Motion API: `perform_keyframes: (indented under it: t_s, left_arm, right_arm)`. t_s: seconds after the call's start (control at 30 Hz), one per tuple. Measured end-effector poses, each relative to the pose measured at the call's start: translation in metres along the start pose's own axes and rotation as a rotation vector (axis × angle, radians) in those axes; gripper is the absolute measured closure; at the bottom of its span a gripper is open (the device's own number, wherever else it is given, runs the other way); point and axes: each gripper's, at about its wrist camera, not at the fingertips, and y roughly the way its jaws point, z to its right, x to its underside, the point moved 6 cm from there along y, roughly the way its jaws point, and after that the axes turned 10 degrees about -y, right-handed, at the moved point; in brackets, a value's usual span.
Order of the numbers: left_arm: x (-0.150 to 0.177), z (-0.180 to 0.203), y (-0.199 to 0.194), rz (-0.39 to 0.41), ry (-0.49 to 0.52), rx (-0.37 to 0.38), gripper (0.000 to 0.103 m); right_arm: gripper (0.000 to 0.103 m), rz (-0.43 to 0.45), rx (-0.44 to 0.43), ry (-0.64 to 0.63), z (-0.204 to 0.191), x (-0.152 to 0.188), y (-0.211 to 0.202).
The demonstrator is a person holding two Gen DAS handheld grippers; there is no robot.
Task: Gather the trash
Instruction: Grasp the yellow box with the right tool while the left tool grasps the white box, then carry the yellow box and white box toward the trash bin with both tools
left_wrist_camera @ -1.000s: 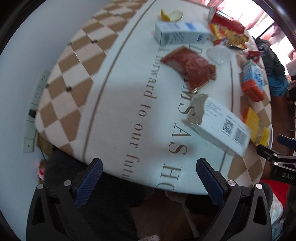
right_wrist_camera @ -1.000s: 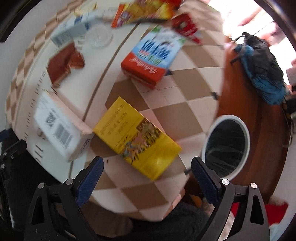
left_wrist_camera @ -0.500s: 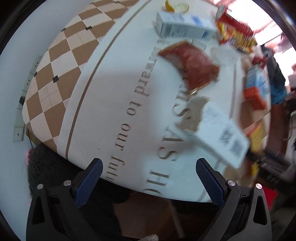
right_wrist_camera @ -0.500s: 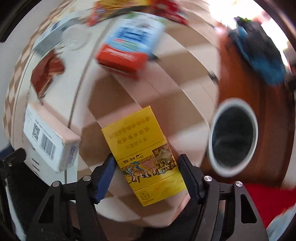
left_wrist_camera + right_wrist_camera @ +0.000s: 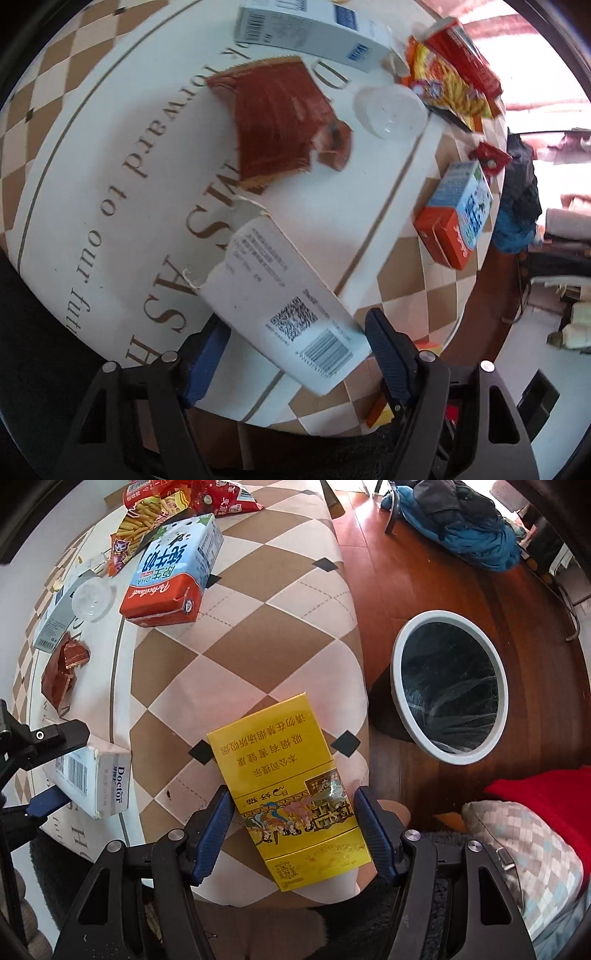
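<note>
Now right gripper [image 5: 293,832] pinching yellow box [image 5: 286,790] at desk [image 5: 258,602] edge, bin [image 5: 448,686] nearby on floor. Left gripper [image 5: 295,349] clamped on white box [image 5: 284,310] w/ barcode, resting on desk.

Home: tablecloth [image 5: 280,602], wood floor [image 5: 388,572], cushion [image 5: 524,849]

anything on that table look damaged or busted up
Yes. The white barcode box between the left hand-held gripper's fingers has a ragged, torn far end. Beyond it, the brown-red wrapper lies ripped open, with a torn scrap beside it.
</note>
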Motion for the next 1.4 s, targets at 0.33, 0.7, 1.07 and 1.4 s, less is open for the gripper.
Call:
perform_keyframes:
  t_s: [0.33, 0.7, 1.07, 1.4]
  left_arm:
    - [-0.019, -0.022, -0.027, 0.056, 0.489, -0.272, 0.037]
    - [-0.046, -0.059, -0.039, 0.120, 0.381, -0.214, 0.059]
    - [-0.003, -0.055, -0.032, 0.182, 0.612, -0.244, 0.059]
    - [0.003, -0.055, -0.012, 0.194, 0.617, -0.206, 0.059]
  right_arm:
    - [0.032, -0.039, -0.186, 0.053, -0.026, 0.013, -0.006]
    - [0.045, 0.016, 0.036, -0.058, -0.048, 0.010, 0.002]
    - [0.044, 0.006, 0.055, -0.122, -0.067, 0.030, 0.008]
    - [0.035, -0.017, 0.065, -0.091, -0.072, 0.021, 0.007]
